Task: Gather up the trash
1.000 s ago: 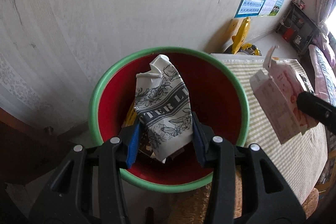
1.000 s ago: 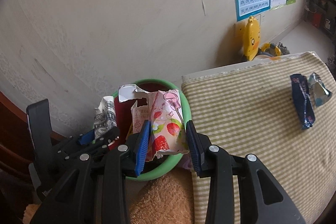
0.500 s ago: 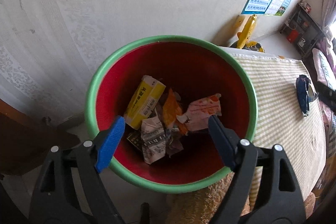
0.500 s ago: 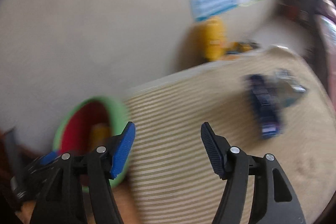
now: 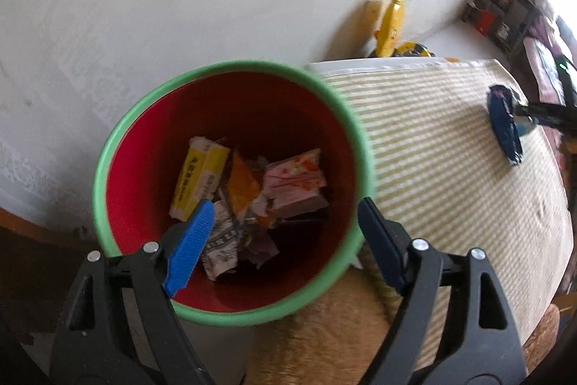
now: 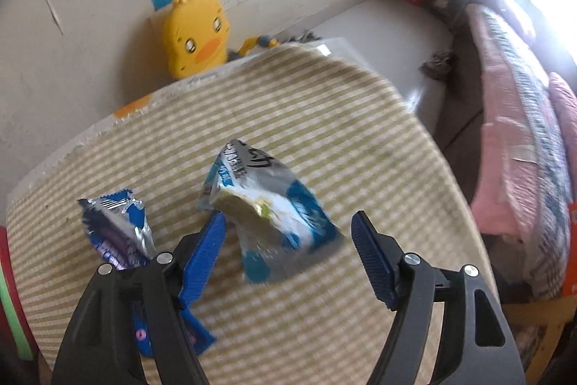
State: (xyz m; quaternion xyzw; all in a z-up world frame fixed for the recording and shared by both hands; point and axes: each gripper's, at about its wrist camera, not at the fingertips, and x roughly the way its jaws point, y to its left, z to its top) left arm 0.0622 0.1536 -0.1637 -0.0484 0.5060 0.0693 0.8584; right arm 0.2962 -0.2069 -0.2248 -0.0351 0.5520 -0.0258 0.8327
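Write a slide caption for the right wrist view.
Open right gripper approaching a silver-blue wrapper on the checked tablecloth.

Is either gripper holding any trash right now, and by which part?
Nothing is held. The left gripper hangs open over the bin; the right gripper is open around the silver-blue wrapper.

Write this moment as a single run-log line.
left gripper: open over bin | right gripper: open around silver-blue wrapper | dark blue wrapper: on tablecloth

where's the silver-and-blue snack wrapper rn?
Right wrist view: silver-and-blue snack wrapper lies on the checked tablecloth, between the open right gripper fingers, right of the dark blue wrapper.
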